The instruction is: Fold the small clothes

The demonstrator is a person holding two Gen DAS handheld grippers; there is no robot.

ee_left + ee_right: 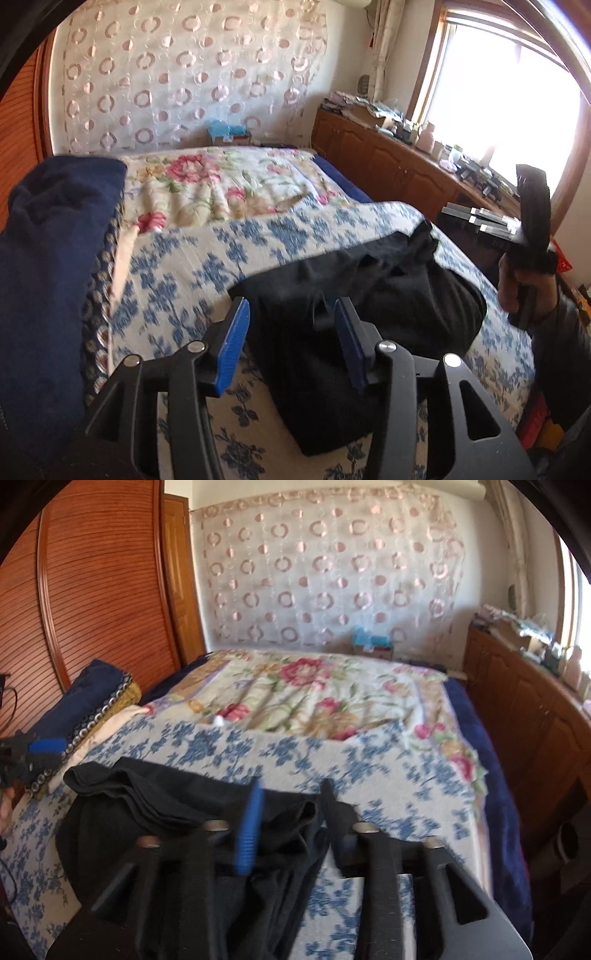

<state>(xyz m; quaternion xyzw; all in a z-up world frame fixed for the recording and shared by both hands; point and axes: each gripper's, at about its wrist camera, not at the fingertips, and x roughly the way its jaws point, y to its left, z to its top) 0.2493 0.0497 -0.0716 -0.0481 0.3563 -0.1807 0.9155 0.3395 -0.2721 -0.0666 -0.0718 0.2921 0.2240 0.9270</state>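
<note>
We hold our left gripper (291,328) and right gripper (291,805) half open, gripping nothing, above the black garment (388,280) lying bunched near the bed's (177,258) front edge

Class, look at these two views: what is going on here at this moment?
A person is folding a black garment on a bed covered by a blue-flowered sheet, with a handheld gripper in each hand. Both the left gripper and the right gripper stand open over the garment, which lies bunched and partly folded, gripped by neither. A navy folded pile sits beside it.
</note>
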